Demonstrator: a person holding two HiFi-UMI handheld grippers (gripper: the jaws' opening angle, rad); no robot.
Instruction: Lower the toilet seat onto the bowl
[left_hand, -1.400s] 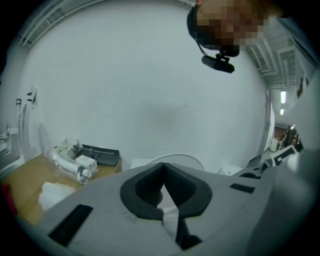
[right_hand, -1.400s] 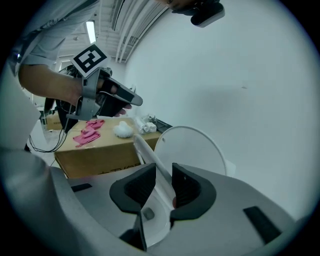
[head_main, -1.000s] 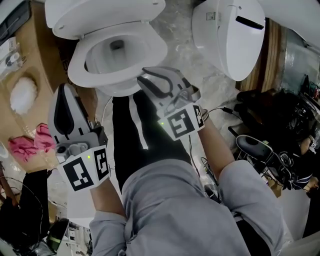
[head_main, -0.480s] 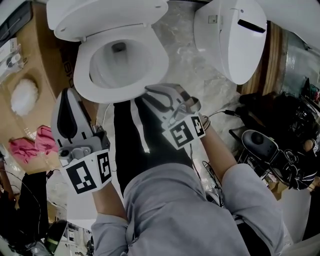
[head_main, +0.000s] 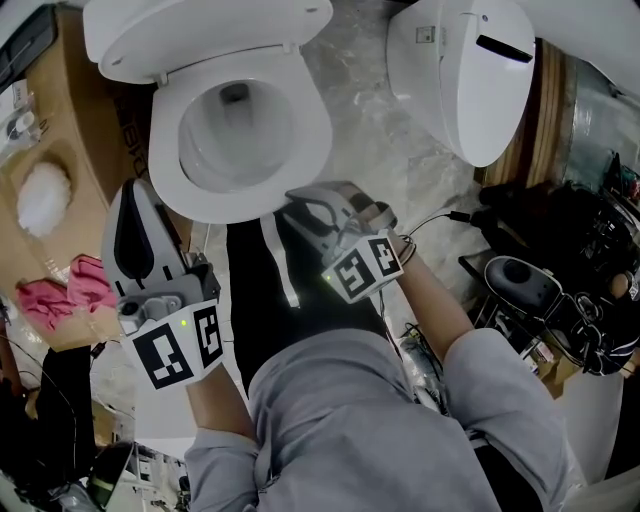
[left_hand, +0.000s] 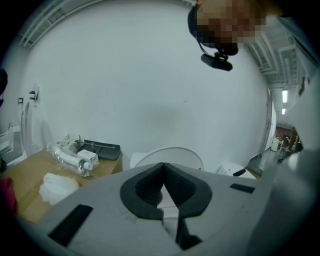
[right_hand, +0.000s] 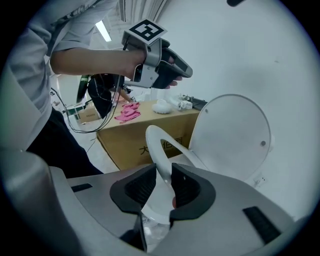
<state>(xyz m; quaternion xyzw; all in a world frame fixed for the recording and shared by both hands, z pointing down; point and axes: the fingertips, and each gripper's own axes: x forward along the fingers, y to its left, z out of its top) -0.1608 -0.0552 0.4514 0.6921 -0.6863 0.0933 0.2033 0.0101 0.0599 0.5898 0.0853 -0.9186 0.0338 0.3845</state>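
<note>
Our right claw (right_hand: 162, 175) pinches the toilet seat (right_hand: 156, 142), tilted, not yet flat on the bowl (head_main: 225, 150); our left claw (left_hand: 162, 172) is squeezed together.

"大" on cardboard box (right_hand: 125, 141)

— What do I see on my left?
— A brown cardboard box (right_hand: 117, 135). On it lie a crumpled pink cloth (right_hand: 127, 111), a white fluffy wad (left_hand: 57, 182), a clear plastic bag of white tubing (left_hand: 67, 157) and a flat black tray (left_hand: 100, 150).
— And on my right?
— A closed white toilet unit (head_main: 460, 80) on grey marbled floor (head_main: 380, 140), with black cables (head_main: 560, 310) near it.
</note>
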